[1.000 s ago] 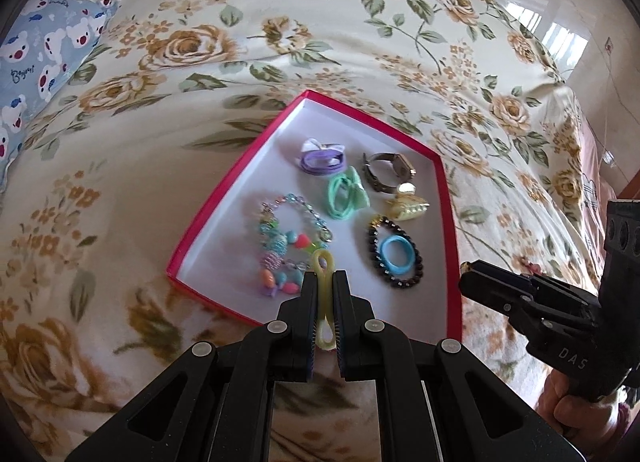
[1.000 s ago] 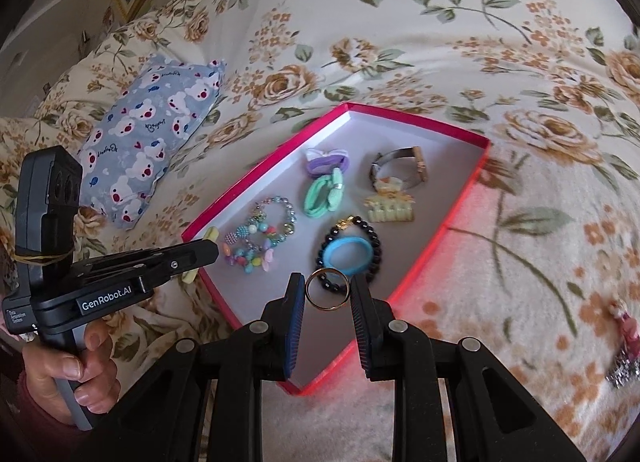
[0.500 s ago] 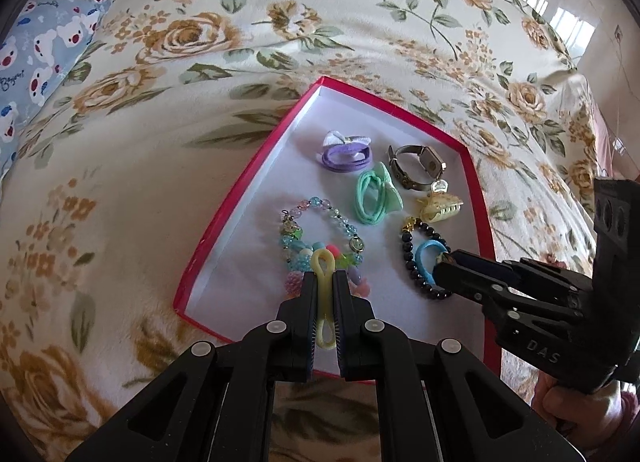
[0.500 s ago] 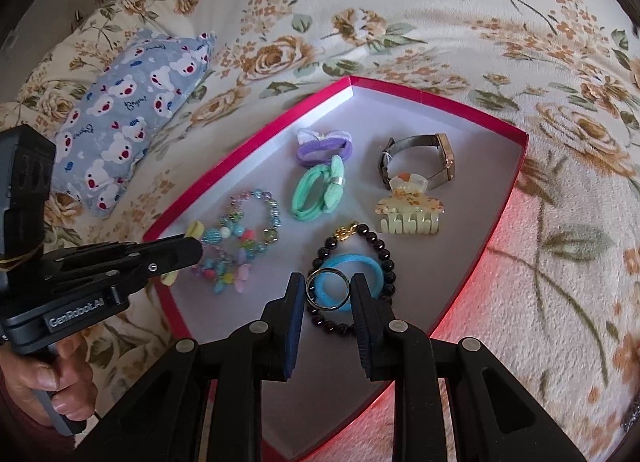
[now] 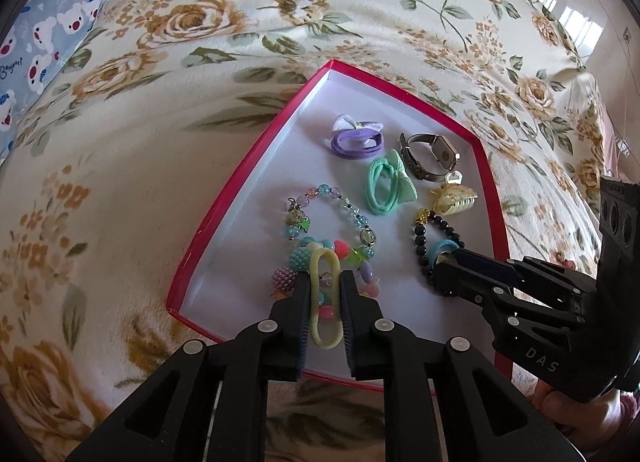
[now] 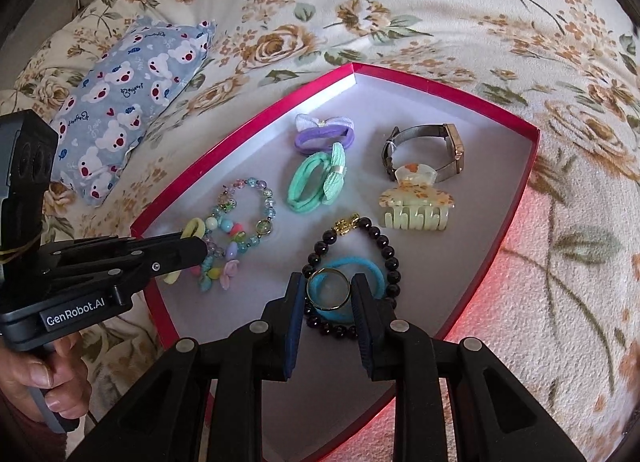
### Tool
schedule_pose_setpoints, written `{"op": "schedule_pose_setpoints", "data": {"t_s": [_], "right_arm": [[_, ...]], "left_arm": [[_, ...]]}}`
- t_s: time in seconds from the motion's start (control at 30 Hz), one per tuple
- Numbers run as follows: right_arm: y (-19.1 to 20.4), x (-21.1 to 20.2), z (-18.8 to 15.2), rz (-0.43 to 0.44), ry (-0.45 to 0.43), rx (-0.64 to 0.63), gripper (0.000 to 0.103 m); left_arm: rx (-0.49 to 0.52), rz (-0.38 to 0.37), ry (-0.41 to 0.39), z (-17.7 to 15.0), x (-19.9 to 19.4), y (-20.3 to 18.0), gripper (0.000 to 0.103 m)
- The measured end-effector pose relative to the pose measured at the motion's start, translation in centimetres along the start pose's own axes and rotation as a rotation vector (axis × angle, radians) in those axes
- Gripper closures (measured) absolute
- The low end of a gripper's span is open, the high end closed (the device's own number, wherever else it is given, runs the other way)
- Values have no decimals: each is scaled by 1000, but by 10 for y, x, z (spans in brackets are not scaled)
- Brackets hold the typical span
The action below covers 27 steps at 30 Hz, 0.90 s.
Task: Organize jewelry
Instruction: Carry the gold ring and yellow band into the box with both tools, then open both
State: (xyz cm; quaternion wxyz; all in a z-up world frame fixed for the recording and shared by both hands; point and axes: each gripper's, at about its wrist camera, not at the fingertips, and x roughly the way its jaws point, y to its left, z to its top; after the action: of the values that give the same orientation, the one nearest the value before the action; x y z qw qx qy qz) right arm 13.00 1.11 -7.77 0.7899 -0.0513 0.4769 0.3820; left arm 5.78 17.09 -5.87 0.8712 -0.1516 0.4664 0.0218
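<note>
Both grippers tilt steeply down over the red box (image 6: 496, 246) on the floral bed (image 6: 420, 2). The left gripper (image 5: 325, 294) has its jaws opening around a pale yellow hair tie (image 5: 325, 302), a long loop that lies between them over the colourful bead bracelets (image 5: 320, 230). The right gripper (image 6: 329, 289) has its jaws clamped on a gold ring (image 6: 329, 289), held upright above the blue hair tie (image 6: 362, 266) inside the black bead bracelet (image 6: 352, 230).

Bed under floral bedspread (image 6: 460, 22), cream with tan roses, green leaves. Small blue pillow (image 6: 120, 102), bear print, lies on it upper left. Pale glossy floor (image 5: 580, 2) beyond the bed's edge.
</note>
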Motion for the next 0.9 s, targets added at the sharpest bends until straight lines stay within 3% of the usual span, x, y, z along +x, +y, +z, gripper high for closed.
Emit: {"op": "schedule_pose_setpoints", "data": {"t_s": [0.37, 0.57, 0.73, 0.9], "right_arm": [[0, -1, 1, 18, -6, 20, 76], [-1, -4, 2, 18, -18, 26, 67], [-4, -7, 2, 16, -26, 35, 65], [-5, -10, 2, 16, -37, 40, 65]], "left_arm": [[-7, 5, -7, -3, -4, -1, 83], [-7, 5, -5, -4, -5, -1, 80], [-4, 13, -12, -4, -8, -3, 68], [-11, 18, -15, -5, -10, -1, 65]]}}
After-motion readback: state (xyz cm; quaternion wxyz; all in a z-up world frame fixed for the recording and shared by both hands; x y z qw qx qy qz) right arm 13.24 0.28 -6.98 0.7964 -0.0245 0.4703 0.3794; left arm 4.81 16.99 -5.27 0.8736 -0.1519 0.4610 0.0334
